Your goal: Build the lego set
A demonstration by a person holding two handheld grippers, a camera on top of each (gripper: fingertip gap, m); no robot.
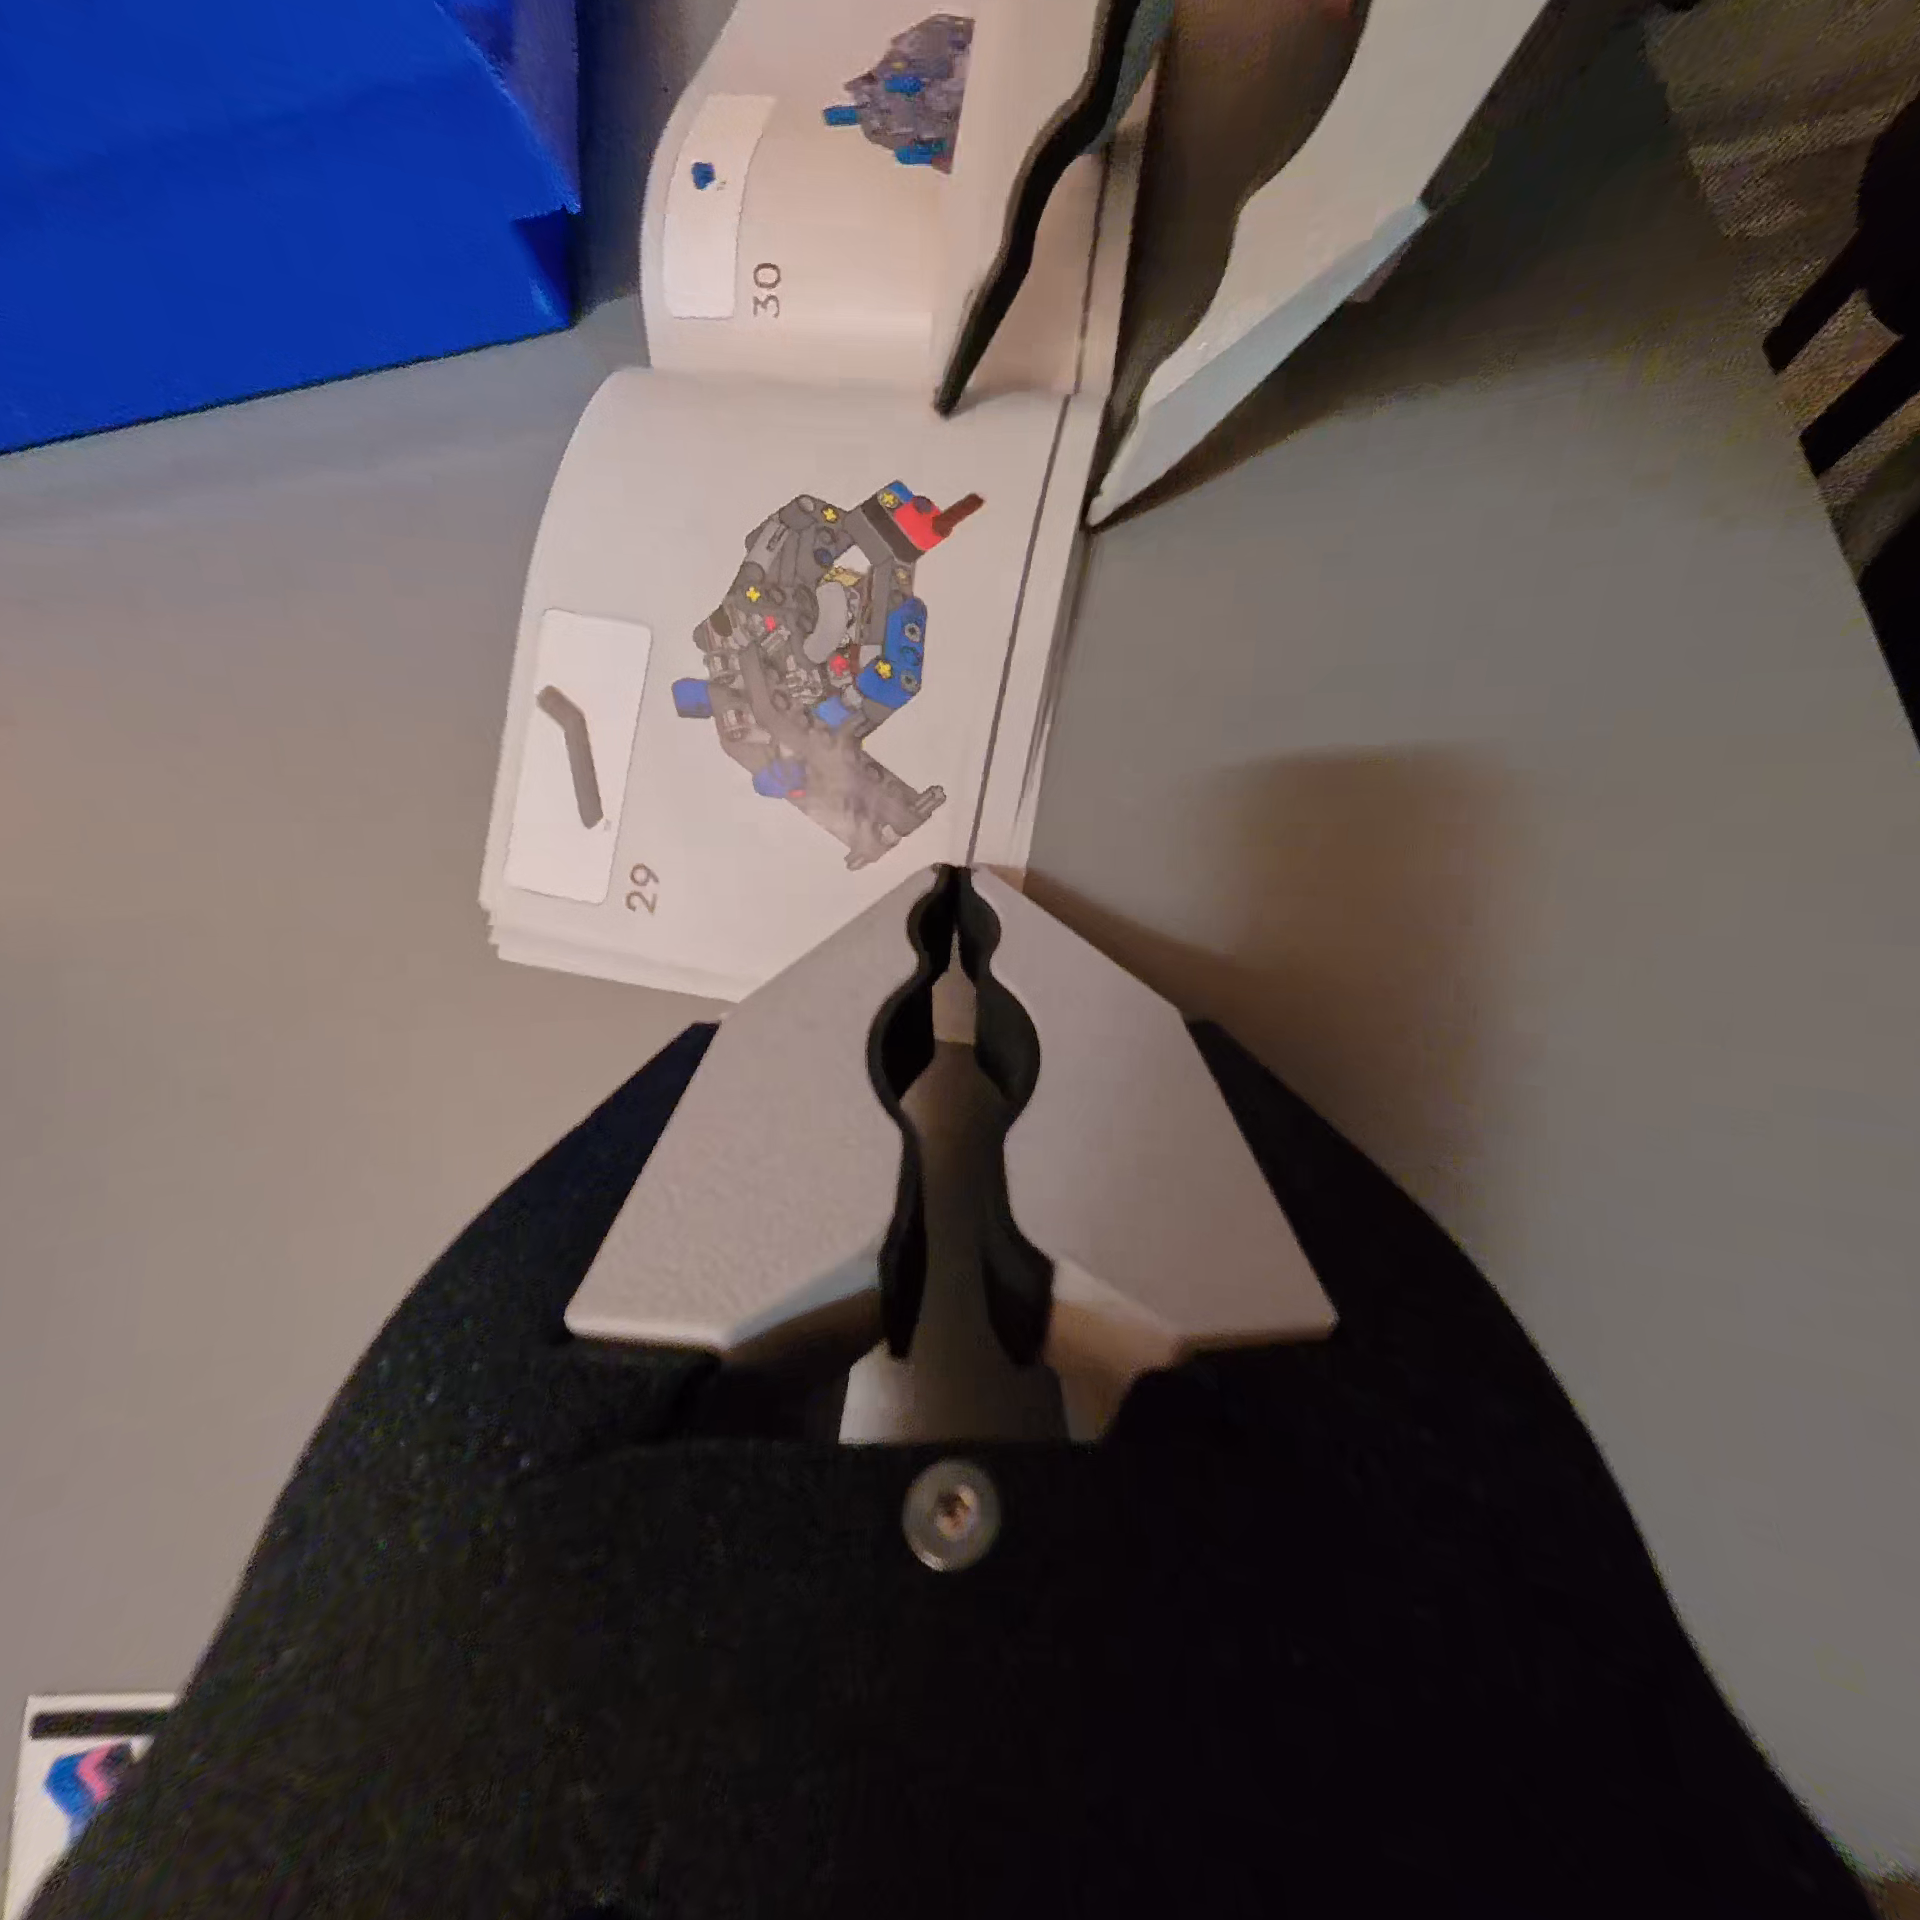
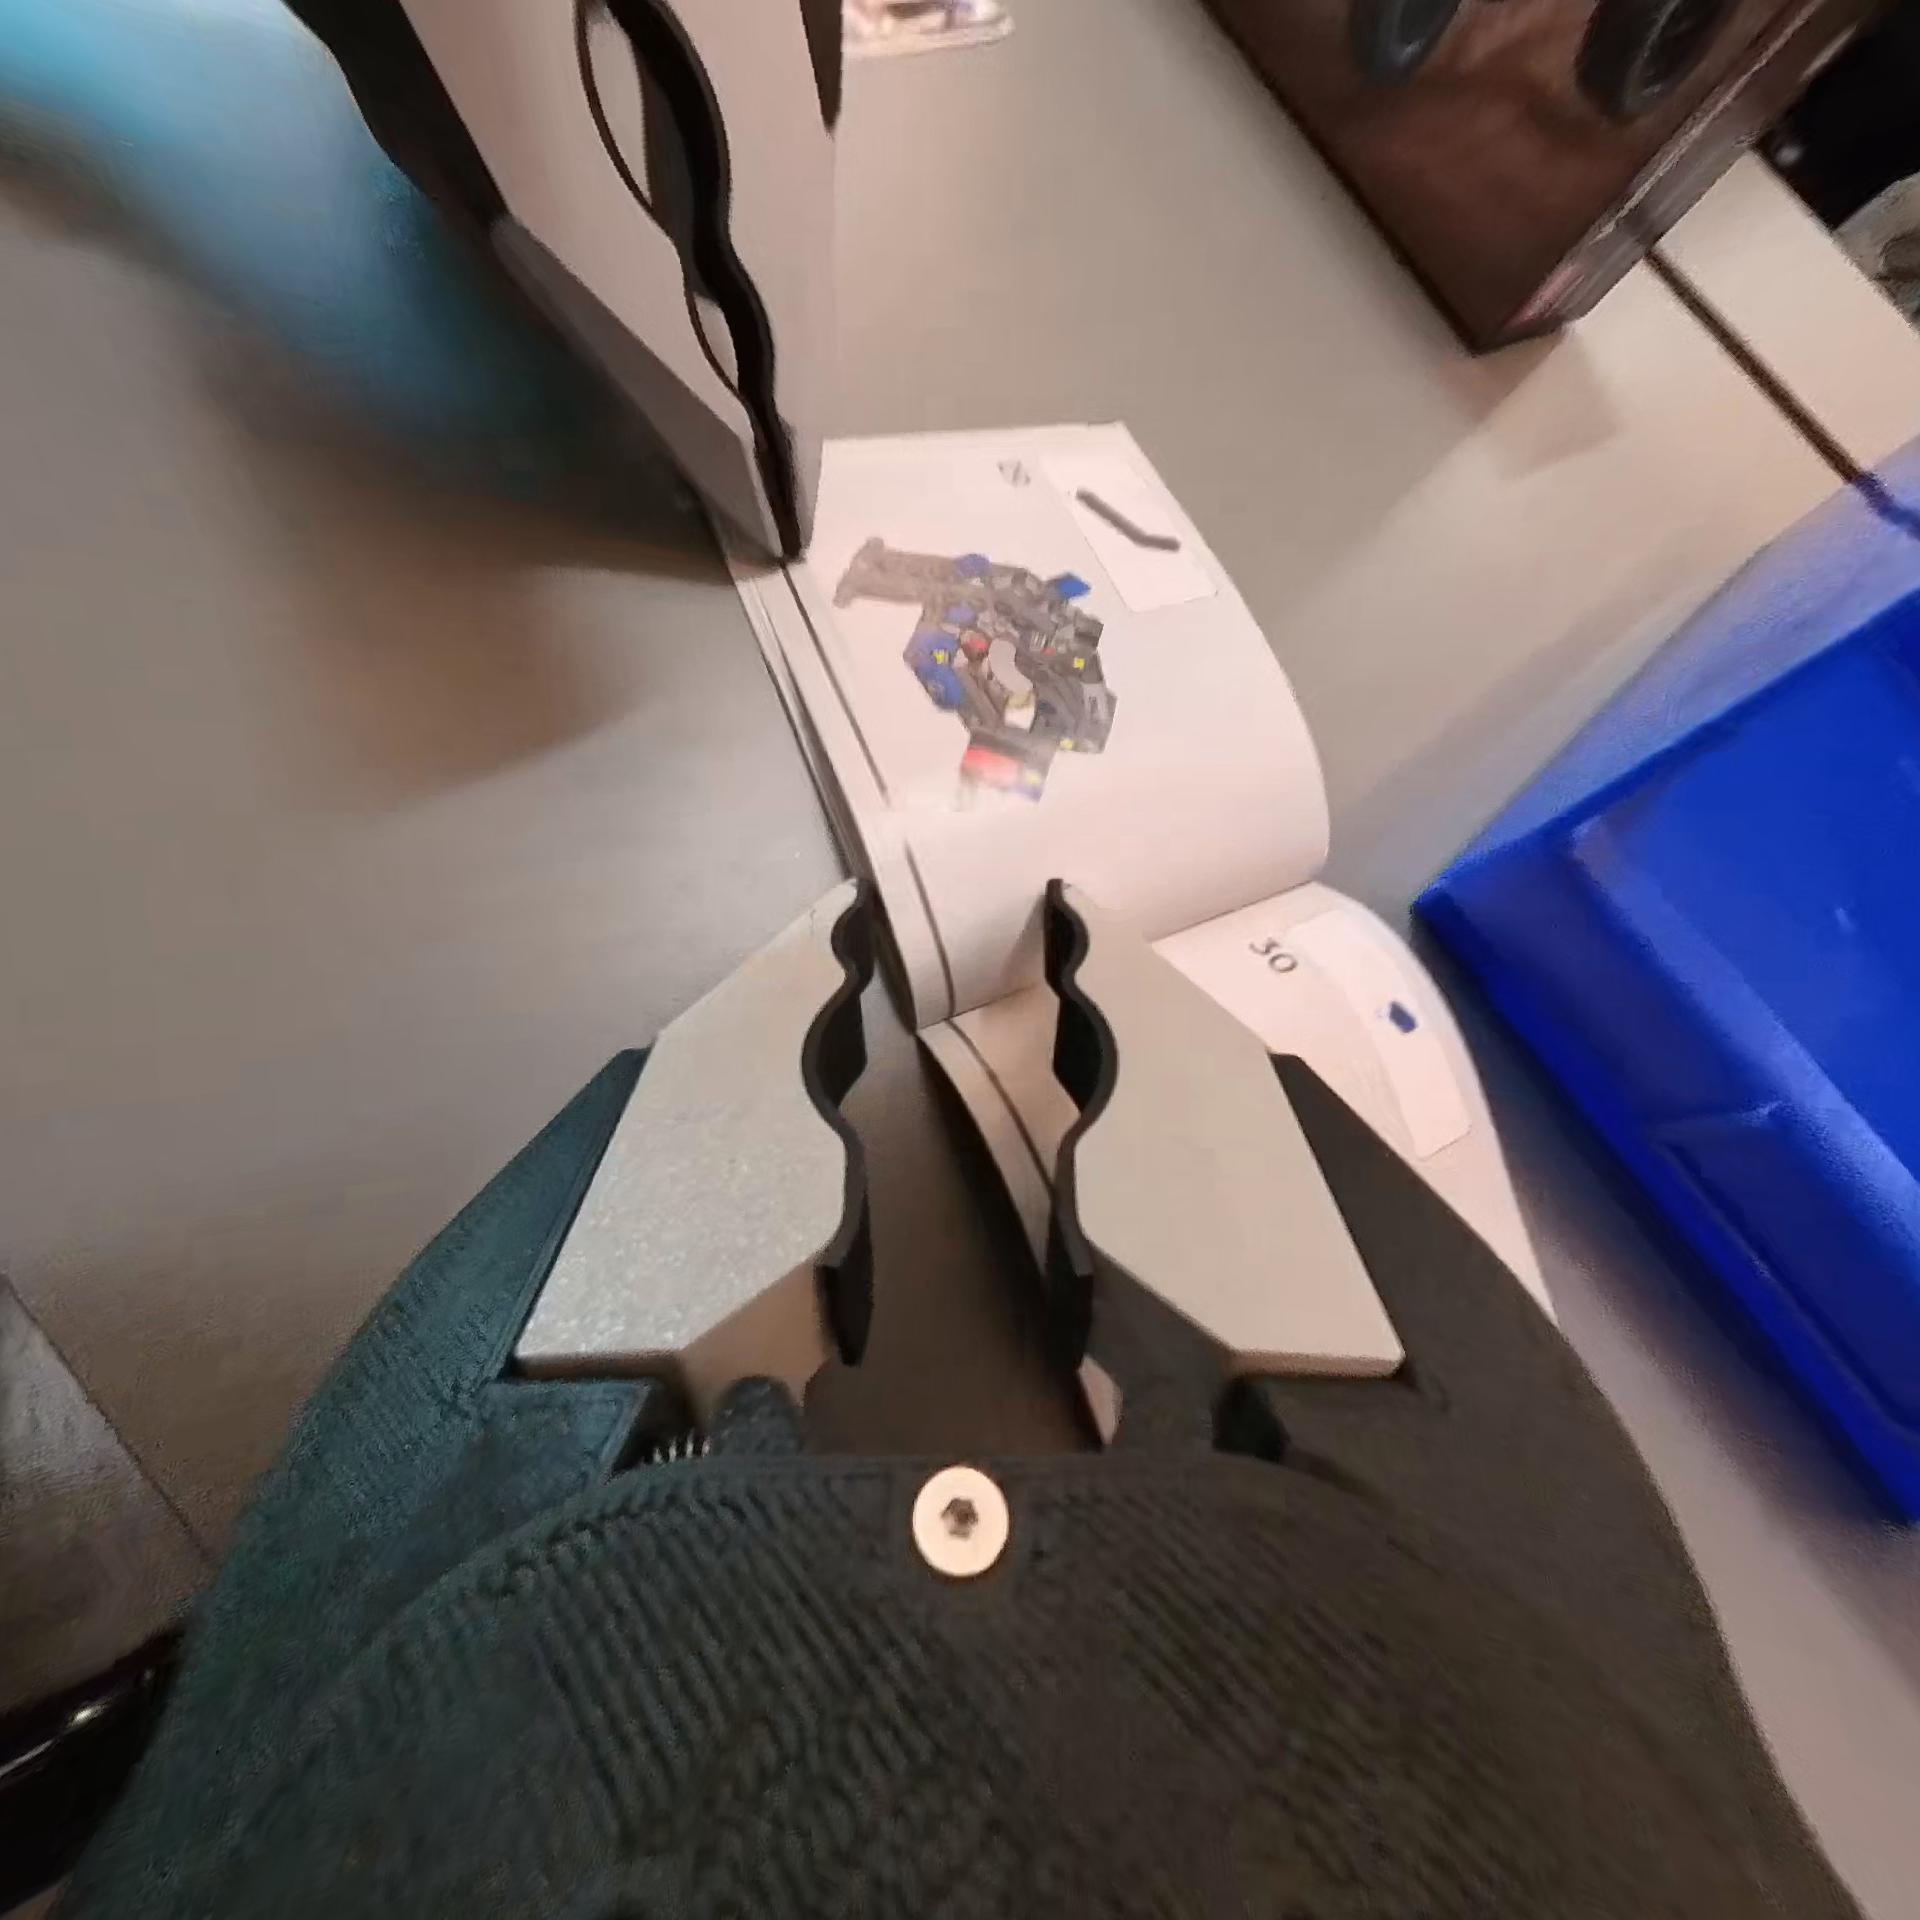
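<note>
The lego instruction booklet (image 1: pixel 790 644) lies open on a grey table (image 1: pixel 260 727), its pages bulging upward on both sides of the spine. In the left wrist view it sits at about 12 o'clock from the left gripper (image 1: pixel 951 878), whose jaws are pressed together with no gap at the tips; the tips rest at the near end of the booklet's spine, and whether they pinch paper cannot be told. The page shows a drawing of a grey, blue and red model and a small box with a bent black piece. At 12 o'clock beyond it, the right gripper (image 1: pixel 1013 447) comes down with its jaws parted to a middling gap, one dark fingertip touching the fold between the two pages.

The right wrist view shows the same booklet (image 2: pixel 1049 665) from the opposite end. Here the right gripper (image 2: pixel 956 899) straddles the spine with its jaws apart, holding nothing, and the left gripper (image 2: pixel 774 540) appears at 11 o'clock with its tip on the far corner of the page.

A blue bin (image 2: pixel 1704 997) stands at 3 o'clock in the right wrist view, where its hollow inside is visible; the left wrist view shows only its outer wall (image 1: pixel 270 197) at 10 o'clock. Only the left view shows a printed card (image 1: pixel 73 1766) at 7 o'clock. Only the right view shows a dark brown box (image 2: pixel 1507 156) at 1 o'clock. No loose lego pieces appear in either view.
</note>
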